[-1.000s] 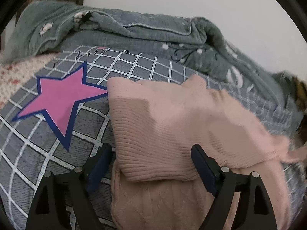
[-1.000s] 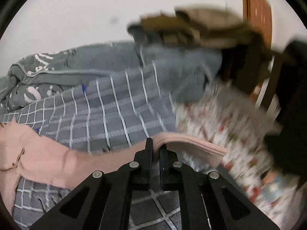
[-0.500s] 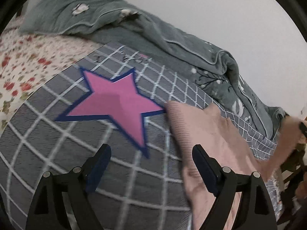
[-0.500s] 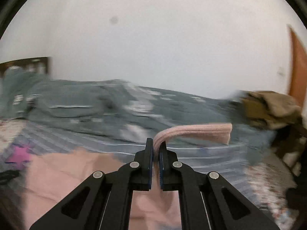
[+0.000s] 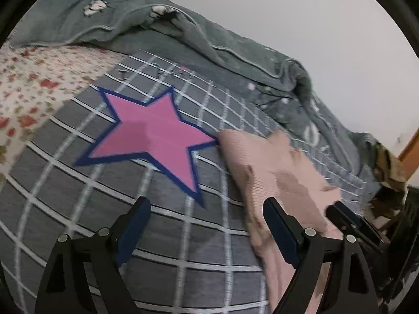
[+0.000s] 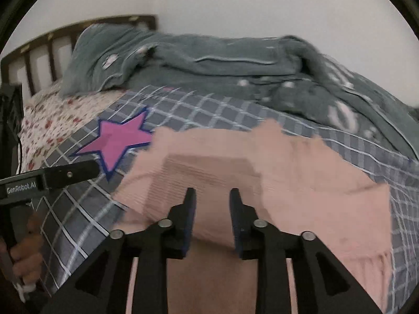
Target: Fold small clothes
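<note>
A pink knit sweater [image 6: 301, 178] lies on the grey checked blanket [image 6: 209, 110], with a sleeve folded across its body. My right gripper [image 6: 212, 196] hovers over the sweater's near edge. Its jaws are opening and no cloth is pinched between the pads. In the left wrist view the sweater [image 5: 272, 167] lies to the right, and my left gripper [image 5: 207, 209] stands wide open over bare blanket just left of it, holding nothing. The right gripper's fingers [image 5: 348, 219] show at the sweater's right side.
A pink star with a blue border [image 5: 152, 136] is printed on the blanket. A rumpled grey-green quilt [image 6: 235, 62] lies along the wall, next to a floral sheet [image 5: 31, 83] and a wooden headboard [image 6: 52, 39]. A hand [image 6: 23, 248] holds the left gripper [image 6: 68, 174].
My right gripper carried the pink sleeve leftward across the sweater and its jaws parted, letting the sleeve go. My left gripper slid left off the sweater toward the star, staying open.
</note>
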Tool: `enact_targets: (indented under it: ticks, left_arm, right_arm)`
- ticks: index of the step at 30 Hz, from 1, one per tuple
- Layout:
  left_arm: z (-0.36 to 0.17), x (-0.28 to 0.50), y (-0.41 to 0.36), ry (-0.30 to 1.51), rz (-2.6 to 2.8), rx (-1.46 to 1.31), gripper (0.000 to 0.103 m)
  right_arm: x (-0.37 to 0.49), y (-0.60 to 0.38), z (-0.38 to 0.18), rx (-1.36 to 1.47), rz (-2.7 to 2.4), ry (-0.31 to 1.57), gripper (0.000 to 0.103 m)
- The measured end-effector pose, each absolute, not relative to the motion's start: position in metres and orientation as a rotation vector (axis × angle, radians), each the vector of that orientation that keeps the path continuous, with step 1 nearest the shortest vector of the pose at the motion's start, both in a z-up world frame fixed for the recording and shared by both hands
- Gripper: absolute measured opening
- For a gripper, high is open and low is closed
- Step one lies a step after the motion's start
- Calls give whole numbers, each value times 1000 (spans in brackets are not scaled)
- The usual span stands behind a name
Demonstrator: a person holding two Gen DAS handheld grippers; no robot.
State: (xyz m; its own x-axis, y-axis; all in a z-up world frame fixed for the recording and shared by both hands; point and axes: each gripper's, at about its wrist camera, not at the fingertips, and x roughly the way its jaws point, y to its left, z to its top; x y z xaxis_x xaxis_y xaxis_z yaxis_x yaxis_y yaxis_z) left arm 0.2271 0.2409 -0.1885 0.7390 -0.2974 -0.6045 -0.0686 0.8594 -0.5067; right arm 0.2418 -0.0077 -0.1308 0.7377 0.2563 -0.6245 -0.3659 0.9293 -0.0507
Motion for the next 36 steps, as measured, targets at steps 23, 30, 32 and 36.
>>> enact_targets:
  ticks: [23, 30, 32, 36]
  left_arm:
    - [-195, 243, 174, 712, -106, -419, 74]
    - [-191, 244, 154, 684, -103, -343, 58]
    - [-188, 244, 149, 668, -105, -321, 58]
    - [-182, 245, 144, 639, -113, -305, 58]
  right_arm:
    - [295, -220, -176, -34, 59, 810, 20]
    - [290, -258, -175, 108, 60, 793, 16]
    - [290, -259, -176, 101, 96, 797, 18]
    - [273, -259, -159, 41, 166, 710, 36]
